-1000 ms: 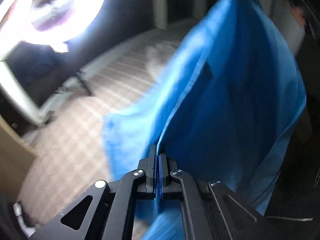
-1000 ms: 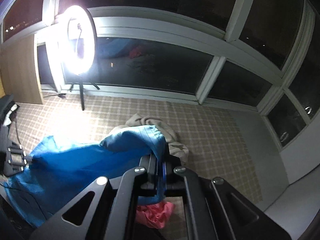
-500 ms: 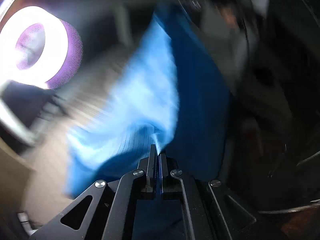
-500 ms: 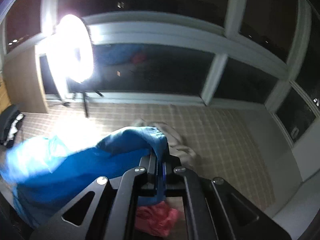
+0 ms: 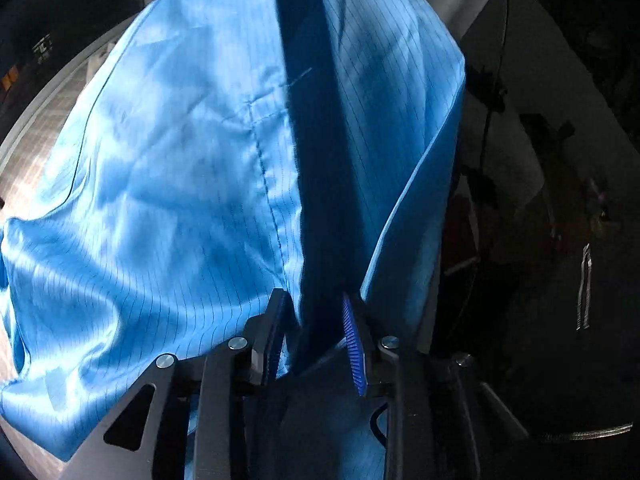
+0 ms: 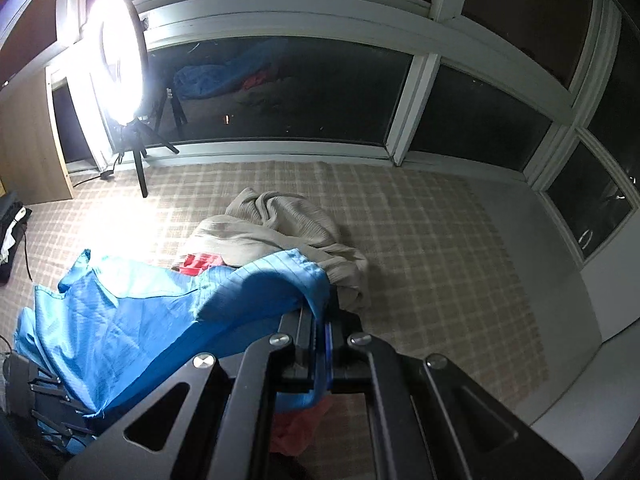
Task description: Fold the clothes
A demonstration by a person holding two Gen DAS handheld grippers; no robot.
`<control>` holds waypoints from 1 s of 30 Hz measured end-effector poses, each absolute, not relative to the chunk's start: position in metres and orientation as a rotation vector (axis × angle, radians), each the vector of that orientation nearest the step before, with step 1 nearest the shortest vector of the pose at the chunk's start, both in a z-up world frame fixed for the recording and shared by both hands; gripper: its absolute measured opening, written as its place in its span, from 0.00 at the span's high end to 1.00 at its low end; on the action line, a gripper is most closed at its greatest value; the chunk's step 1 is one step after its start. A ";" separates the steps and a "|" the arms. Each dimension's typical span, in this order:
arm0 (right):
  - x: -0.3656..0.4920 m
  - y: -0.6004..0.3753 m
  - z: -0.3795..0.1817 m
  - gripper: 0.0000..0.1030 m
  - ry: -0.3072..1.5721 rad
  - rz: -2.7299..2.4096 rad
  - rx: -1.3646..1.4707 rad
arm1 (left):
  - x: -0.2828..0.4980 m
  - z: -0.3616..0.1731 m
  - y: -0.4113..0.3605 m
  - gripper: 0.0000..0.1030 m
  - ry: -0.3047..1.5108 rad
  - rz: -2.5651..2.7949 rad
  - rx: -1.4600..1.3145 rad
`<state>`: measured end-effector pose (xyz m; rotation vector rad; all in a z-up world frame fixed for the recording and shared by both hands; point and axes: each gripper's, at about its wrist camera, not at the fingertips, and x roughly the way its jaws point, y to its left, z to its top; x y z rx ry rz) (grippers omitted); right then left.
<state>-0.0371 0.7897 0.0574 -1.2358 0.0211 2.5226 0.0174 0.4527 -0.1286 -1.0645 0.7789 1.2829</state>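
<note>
Your checked mat [image 6: 420, 240] spreads under the dark window [image 6: 280, 92] and the glaring ring light [image 6: 116, 60], and on it the blue garment [image 6: 160, 312] drapes over a heap of beige clothing [image 6: 280, 228] with a red piece [image 6: 200, 260] peeking out beside it. Your right gripper [image 6: 322, 320] is pinched tight on a fold of that blue cloth, while your left gripper [image 5: 316, 320] has just been spreading its jaws (a dark fold of the garment hangs between them, neither pad pressing it).
</note>
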 end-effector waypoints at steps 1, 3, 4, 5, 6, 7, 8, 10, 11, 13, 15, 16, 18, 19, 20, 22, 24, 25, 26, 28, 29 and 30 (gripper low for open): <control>-0.037 0.789 0.057 0.98 0.022 2.527 -1.238 | 0.020 -0.130 0.454 0.67 0.801 1.274 -1.063; -0.037 0.789 0.057 0.97 0.024 2.538 -1.243 | 0.025 -0.129 0.456 0.63 0.825 1.245 -1.062; -0.038 0.790 0.057 0.97 0.023 2.541 -1.245 | 0.026 -0.126 0.455 0.63 0.828 1.235 -1.060; -0.038 0.790 0.057 0.97 0.022 2.543 -1.247 | 0.026 -0.122 0.454 0.63 0.824 1.222 -1.061; -0.038 0.790 0.057 0.97 0.020 2.545 -1.248 | 0.026 -0.118 0.452 0.62 0.820 1.209 -1.064; -0.037 0.791 0.057 0.97 0.022 2.548 -1.249 | 0.025 -0.117 0.450 0.60 0.810 1.193 -1.072; -0.037 0.792 0.058 0.97 0.026 2.552 -1.251 | 0.023 -0.115 0.449 0.58 0.801 1.178 -1.079; -0.036 0.793 0.058 0.97 0.038 2.560 -1.255 | 0.020 -0.115 0.447 0.58 0.791 1.154 -1.103; -0.036 0.794 0.059 0.97 0.044 2.564 -1.258 | 0.017 -0.114 0.446 0.58 0.780 1.142 -1.121; -0.036 0.793 0.058 0.97 0.039 2.565 -1.261 | 0.011 -0.112 0.444 0.58 0.750 1.119 -1.151; -0.035 0.792 0.058 0.97 0.032 2.564 -1.263 | 0.007 -0.109 0.442 0.56 0.715 1.101 -1.176; -0.033 0.790 0.058 0.97 0.036 2.563 -1.262 | 0.006 -0.109 0.441 0.55 0.708 1.087 -1.184; -0.033 0.788 0.057 0.97 0.043 2.566 -1.264 | 0.009 -0.110 0.440 0.51 0.712 1.063 -1.186; -0.034 0.788 0.056 0.97 0.044 2.568 -1.267 | 0.011 -0.111 0.440 0.50 0.718 1.053 -1.187; -0.035 0.788 0.055 0.97 0.042 2.570 -1.271 | 0.012 -0.111 0.440 0.49 0.723 1.047 -1.188; -0.038 0.787 0.055 0.97 0.036 2.572 -1.275 | 0.018 -0.114 0.441 0.47 0.765 1.061 -1.172; -0.039 0.785 0.055 0.97 0.028 2.577 -1.276 | 0.022 -0.119 0.443 0.47 0.830 1.080 -1.145; -0.040 0.785 0.055 0.97 0.026 2.579 -1.275 | 0.025 -0.122 0.444 0.47 0.871 1.097 -1.129; -0.041 0.784 0.056 0.97 0.022 2.582 -1.274 | 0.027 -0.125 0.445 0.48 0.907 1.110 -1.115; -0.042 0.782 0.057 0.97 0.013 2.585 -1.276 | 0.031 -0.131 0.449 0.49 0.933 1.095 -1.108; -0.043 0.782 0.057 0.97 0.012 2.586 -1.278 | 0.032 -0.133 0.450 0.49 0.935 1.091 -1.106; -0.044 0.781 0.057 0.97 0.011 2.587 -1.280 | 0.034 -0.136 0.451 0.51 0.939 1.090 -1.108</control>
